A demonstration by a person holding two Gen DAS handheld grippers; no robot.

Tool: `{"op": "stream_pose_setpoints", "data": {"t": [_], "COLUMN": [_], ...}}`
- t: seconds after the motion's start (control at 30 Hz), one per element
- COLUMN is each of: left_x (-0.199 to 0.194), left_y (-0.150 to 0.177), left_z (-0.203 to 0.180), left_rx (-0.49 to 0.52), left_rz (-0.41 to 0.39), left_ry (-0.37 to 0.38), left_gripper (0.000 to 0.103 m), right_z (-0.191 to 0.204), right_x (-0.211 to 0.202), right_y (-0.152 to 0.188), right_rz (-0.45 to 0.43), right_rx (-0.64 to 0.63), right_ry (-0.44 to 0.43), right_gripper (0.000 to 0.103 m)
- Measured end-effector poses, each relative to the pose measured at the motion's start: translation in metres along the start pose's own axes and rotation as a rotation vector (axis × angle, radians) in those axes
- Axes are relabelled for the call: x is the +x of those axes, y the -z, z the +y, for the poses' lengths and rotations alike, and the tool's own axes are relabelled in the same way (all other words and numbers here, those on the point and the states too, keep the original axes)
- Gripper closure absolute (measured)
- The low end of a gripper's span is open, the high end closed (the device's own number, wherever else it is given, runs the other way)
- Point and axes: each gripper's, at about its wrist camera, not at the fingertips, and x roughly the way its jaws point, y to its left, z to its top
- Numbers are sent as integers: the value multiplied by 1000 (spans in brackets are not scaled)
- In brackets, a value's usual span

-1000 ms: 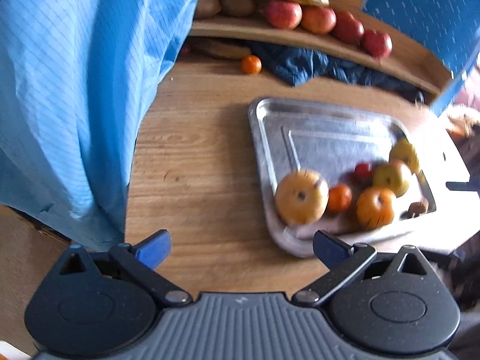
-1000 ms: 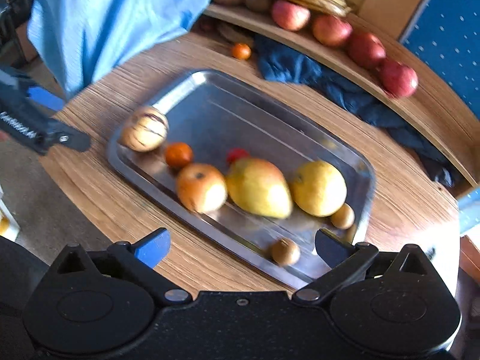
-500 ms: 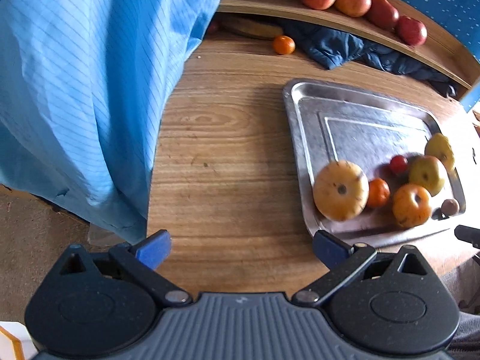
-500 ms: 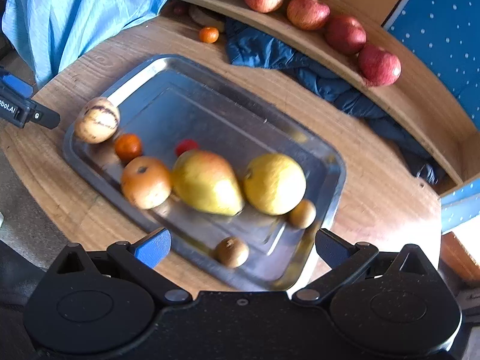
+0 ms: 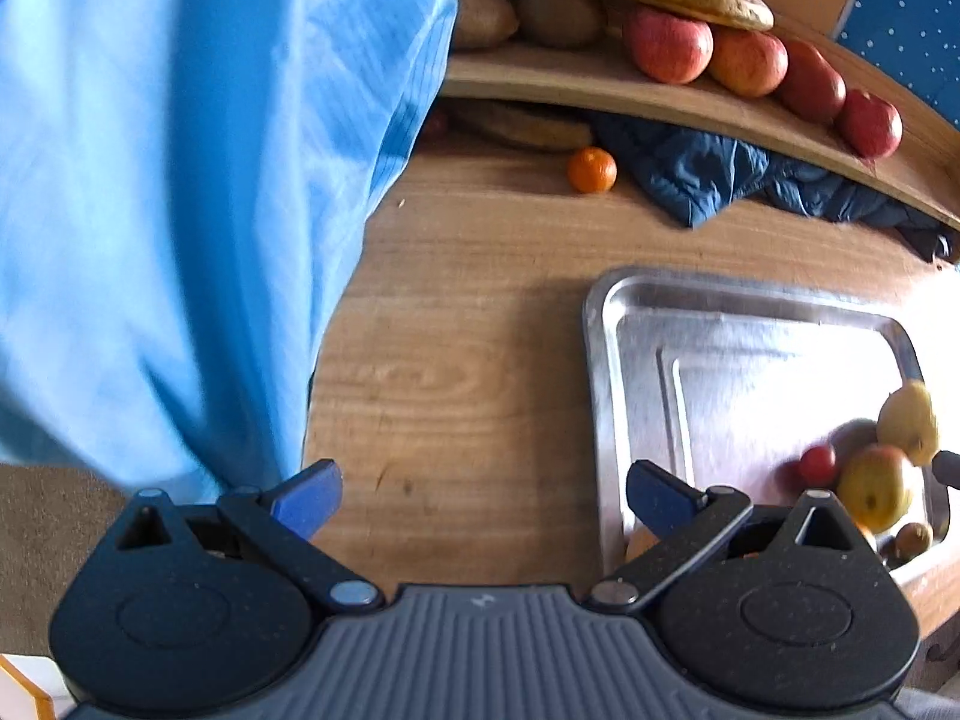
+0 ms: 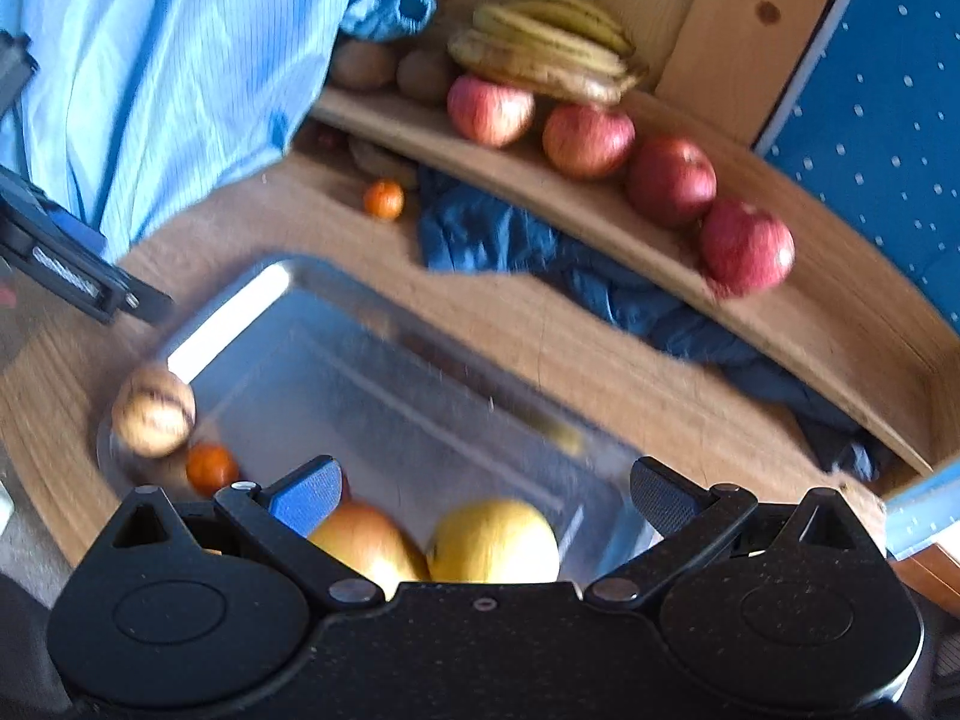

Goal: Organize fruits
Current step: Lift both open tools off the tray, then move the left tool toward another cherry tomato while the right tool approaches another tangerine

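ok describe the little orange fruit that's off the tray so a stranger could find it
Start at the curved wooden shelf holding red apples. Just below it, on the table beside the dark blue cloth, sits a small orange fruit. It is the only fruit lying alone on bare wood.

Fruit count, both views:
four red apples (image 6: 672, 180); one banana bunch (image 6: 546, 54); two small oranges (image 6: 384, 199); one metal tray (image 6: 240, 306)

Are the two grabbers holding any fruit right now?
No. The left gripper is open over bare table, and the right gripper is open above the tray, with nothing between its fingers.
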Motion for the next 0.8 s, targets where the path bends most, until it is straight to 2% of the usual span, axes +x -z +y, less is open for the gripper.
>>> {"op": "stream_pose_setpoints", "data": {"t": [0.33, 0.5, 0.67, 0.8], "left_x": [24, 38, 54, 67], "left_y": [-33, -55, -75, -86], "left_z": [-8, -7, -7, -8], "left_rx": [-40, -76, -60, -32], "left_rz": [-62, -135, -221, -248], "left_ry": [-16, -26, -51, -53], "left_gripper": [1, 1, 1, 1], "right_z": [3, 9, 14, 14], "right_x": [24, 44, 64, 78], "right_y": [-34, -51, -64, -74], "right_rz": [-77, -109, -148, -172], "right_rx": [-96, -143, -210, -204], "right_ry": [-83, -116, -138, -171], "right_gripper": [1, 2, 13, 21]}}
